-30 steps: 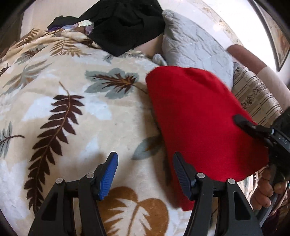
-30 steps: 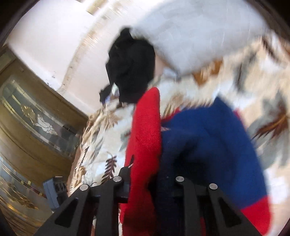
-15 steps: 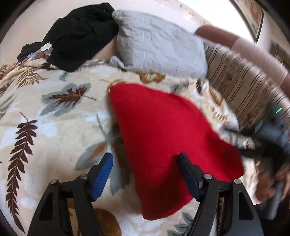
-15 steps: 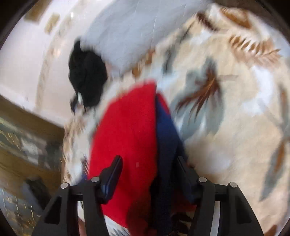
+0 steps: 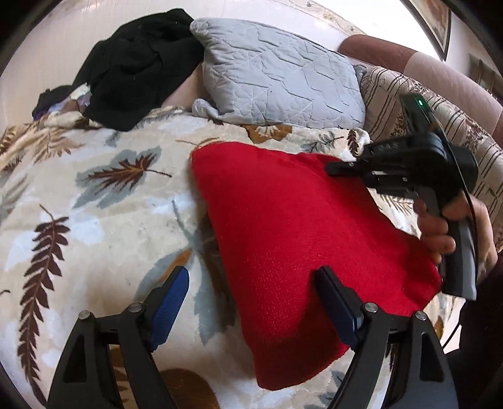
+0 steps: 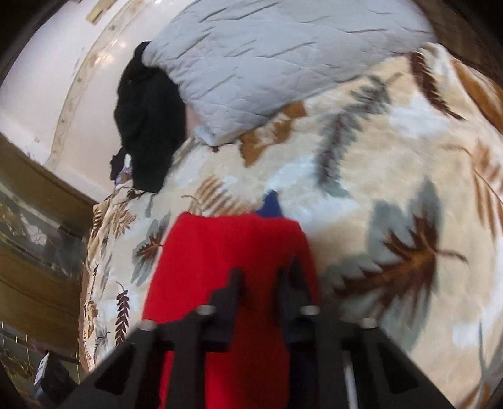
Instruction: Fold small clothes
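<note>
the red garment (image 5: 292, 226) lies flat on the leaf-print blanket (image 5: 94, 204), toward its pillow-side edge below the grey pillow (image 5: 276, 75); the left gripper (image 5: 251, 302) is spreading above its near corner, gripping nothing; the right gripper (image 6: 267, 280) is closing over the cloth, whether pinching it i cannot tell.

A bed is covered by a cream leaf-patterned blanket (image 5: 103, 201). At twelve o'clock a grey quilted pillow (image 5: 276, 78) is propped against a pale wall (image 5: 72, 34). At two o'clock a striped sofa (image 5: 440, 110) is seen; a framed picture (image 5: 435, 22) is hung above.
</note>
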A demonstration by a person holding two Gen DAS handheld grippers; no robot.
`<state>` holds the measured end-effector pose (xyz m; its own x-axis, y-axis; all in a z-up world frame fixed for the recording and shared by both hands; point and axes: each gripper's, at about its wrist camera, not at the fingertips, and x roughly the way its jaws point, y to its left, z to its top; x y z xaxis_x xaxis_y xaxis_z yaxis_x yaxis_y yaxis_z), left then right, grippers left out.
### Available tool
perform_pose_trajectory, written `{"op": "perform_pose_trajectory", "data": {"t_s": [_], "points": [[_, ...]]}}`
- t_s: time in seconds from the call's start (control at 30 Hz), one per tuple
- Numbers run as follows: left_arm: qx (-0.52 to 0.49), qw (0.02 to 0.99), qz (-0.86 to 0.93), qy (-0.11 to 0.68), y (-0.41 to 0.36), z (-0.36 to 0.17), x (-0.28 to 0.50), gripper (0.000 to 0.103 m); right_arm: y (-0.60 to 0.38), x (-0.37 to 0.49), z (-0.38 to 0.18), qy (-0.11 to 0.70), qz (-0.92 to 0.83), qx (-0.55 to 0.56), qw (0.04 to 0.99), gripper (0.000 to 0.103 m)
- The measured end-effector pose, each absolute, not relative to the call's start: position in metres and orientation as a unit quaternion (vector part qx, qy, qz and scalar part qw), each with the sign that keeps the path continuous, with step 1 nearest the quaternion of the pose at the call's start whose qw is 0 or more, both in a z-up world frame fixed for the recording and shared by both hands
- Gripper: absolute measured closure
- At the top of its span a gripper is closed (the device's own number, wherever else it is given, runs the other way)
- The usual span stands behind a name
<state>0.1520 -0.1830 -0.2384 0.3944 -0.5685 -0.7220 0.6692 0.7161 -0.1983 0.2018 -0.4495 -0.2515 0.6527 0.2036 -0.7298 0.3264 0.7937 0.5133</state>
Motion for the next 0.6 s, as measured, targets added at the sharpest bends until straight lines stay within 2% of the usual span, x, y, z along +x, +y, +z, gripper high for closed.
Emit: {"op": "perform_pose_trajectory", "data": {"t_s": [0.1,0.23,0.33,0.6], "points": [[0.077,0.841,-0.364,0.392,-0.187,-0.236,0.149,0.019,-0.448,0.211,-0.255,0.406,-0.037,0.302,0.862,0.09],[0.096,0.849,-0.355,0.379,-0.192,-0.238,0.143,0.019,-0.456,0.23,-0.291,0.437,-0.047,0.302,0.846,0.089],[0.105,0.854,-0.349,0.372,-0.192,-0.236,0.14,0.018,-0.457,0.219,-0.275,0.429,-0.055,0.307,0.848,0.086],[0.11,0.861,-0.335,0.367,-0.191,-0.235,0.134,0.018,-0.428,0.155,-0.225,0.403,-0.059,0.256,0.877,0.086]]}}
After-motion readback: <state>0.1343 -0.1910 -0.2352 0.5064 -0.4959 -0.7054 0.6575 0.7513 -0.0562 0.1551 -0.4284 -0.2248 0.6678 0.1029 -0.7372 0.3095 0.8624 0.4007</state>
